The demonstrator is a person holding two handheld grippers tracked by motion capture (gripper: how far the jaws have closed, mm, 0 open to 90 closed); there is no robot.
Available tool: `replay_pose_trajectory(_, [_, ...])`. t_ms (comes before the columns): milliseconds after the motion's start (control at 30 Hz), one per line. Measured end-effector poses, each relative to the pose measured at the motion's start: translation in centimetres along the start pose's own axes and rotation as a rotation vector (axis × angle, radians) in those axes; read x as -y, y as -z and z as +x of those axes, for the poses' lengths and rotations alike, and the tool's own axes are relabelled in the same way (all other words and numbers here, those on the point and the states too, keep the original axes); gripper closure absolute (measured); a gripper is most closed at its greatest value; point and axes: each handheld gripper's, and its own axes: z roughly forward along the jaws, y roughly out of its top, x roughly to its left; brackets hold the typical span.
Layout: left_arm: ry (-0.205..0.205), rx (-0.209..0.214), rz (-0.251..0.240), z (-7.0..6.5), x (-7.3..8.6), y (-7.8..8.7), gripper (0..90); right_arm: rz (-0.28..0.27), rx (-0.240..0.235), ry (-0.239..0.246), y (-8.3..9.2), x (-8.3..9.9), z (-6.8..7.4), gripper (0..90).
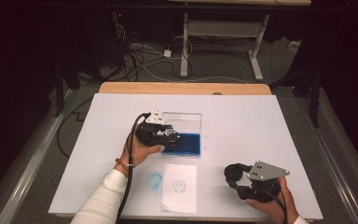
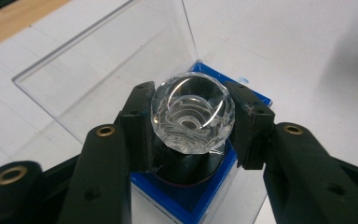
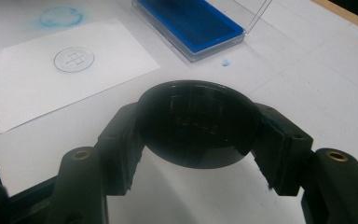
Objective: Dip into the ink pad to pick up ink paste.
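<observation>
While the left gripper clamped the clear faceted stamp knob at frame centre, over the blue ink pad in its clear open-lidded case, the right gripper gripped a round black cap, low and right in the high view.
</observation>
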Motion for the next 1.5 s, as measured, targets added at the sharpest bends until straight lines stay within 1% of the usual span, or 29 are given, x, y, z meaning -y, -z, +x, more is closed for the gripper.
replay_pose_trajectory(33, [0.002, -0.005, -0.008, 0.0, 0.0, 0.2, 54.6, -0.002, 0.000, -0.001, 0.0, 0.0, 0.0, 38.7])
replay_pose_trajectory(100, [0.008, 0.006, -0.025, 0.0, 0.1, 0.6, 54.7, -0.002, 0.001, -0.001, 0.0, 0.0, 0.0, 38.7])
replay_pose_trajectory(133, [0.006, 0.000, -0.031, -0.1, 0.1, 0.9, 54.6, -0.002, 0.001, -0.001, 0.0, 0.0, 0.0, 38.7])
replay_pose_trajectory(200, [0.008, 0.004, -0.050, -0.2, 0.1, 1.4, 54.6, 0.000, 0.002, 0.000, 0.0, 0.0, 0.0, 38.7])
replay_pose_trajectory(267, [0.005, 0.002, -0.072, -0.4, 0.1, 1.8, 54.6, -0.001, 0.000, -0.001, 0.0, 0.0, 0.0, 38.7])
replay_pose_trajectory(367, [-0.007, 0.004, -0.089, -0.7, 0.1, 2.4, 54.7, -0.011, 0.005, -0.004, 0.2, 0.0, -0.1, 38.7])
replay_pose_trajectory(467, [-0.010, 0.008, -0.093, -0.9, 0.2, 2.8, 54.6, -0.015, 0.012, -0.008, 0.3, -0.1, -0.2, 38.7])
replay_pose_trajectory(500, [-0.019, 0.004, -0.089, -1.0, 0.2, 2.9, 54.6, -0.016, 0.012, -0.004, 0.3, -0.1, -0.2, 38.7])
replay_pose_trajectory(667, [-0.014, 0.004, -0.099, -1.0, 0.5, 3.7, 54.6, -0.023, 0.013, 0.003, 0.6, -0.1, -0.2, 38.7])
replay_pose_trajectory(767, [-0.017, 0.006, -0.104, -1.1, 0.5, 4.1, 54.6, -0.029, 0.016, 0.001, 0.7, -0.1, -0.2, 38.7])
replay_pose_trajectory(867, [-0.031, 0.004, -0.103, -1.5, 0.5, 4.3, 54.6, -0.034, 0.017, 0.004, 0.8, -0.2, -0.2, 38.7])
replay_pose_trajectory(900, [-0.036, 0.000, -0.103, -1.6, 0.5, 4.4, 54.6, -0.036, 0.016, 0.007, 0.8, -0.3, -0.2, 38.7])
replay_pose_trajectory(967, [-0.035, 0.010, -0.111, -1.7, 0.5, 4.7, 54.6, -0.037, 0.016, 0.006, 0.8, -0.3, -0.3, 38.7])
replay_pose_trajectory(1033, [-0.039, 0.002, -0.113, -1.9, 0.6, 4.9, 54.6, -0.038, 0.015, 0.006, 0.7, -0.3, -0.3, 38.7])
replay_pose_trajectory(1133, [-0.036, 0.011, -0.124, -2.0, 0.7, 5.2, 54.6, -0.038, 0.013, 0.005, 0.6, -0.5, -0.4, 38.7])
replay_pose_trajectory(1267, [-0.041, 0.012, -0.127, -2.1, 0.9, 5.6, 54.6, -0.041, 0.016, -0.001, 0.6, -0.5, -0.6, 38.7])
replay_pose_trajectory(1400, [-0.047, 0.005, -0.125, -2.3, 1.0, 6.0, 54.6, -0.034, 0.020, 0.008, 0.5, -0.5, -0.5, 38.7])
replay_pose_trajectory(1500, [-0.049, 0.007, -0.126, -2.5, 1.1, 6.2, 54.6, -0.037, 0.019, 0.005, 0.5, -0.5, -0.5, 38.7])
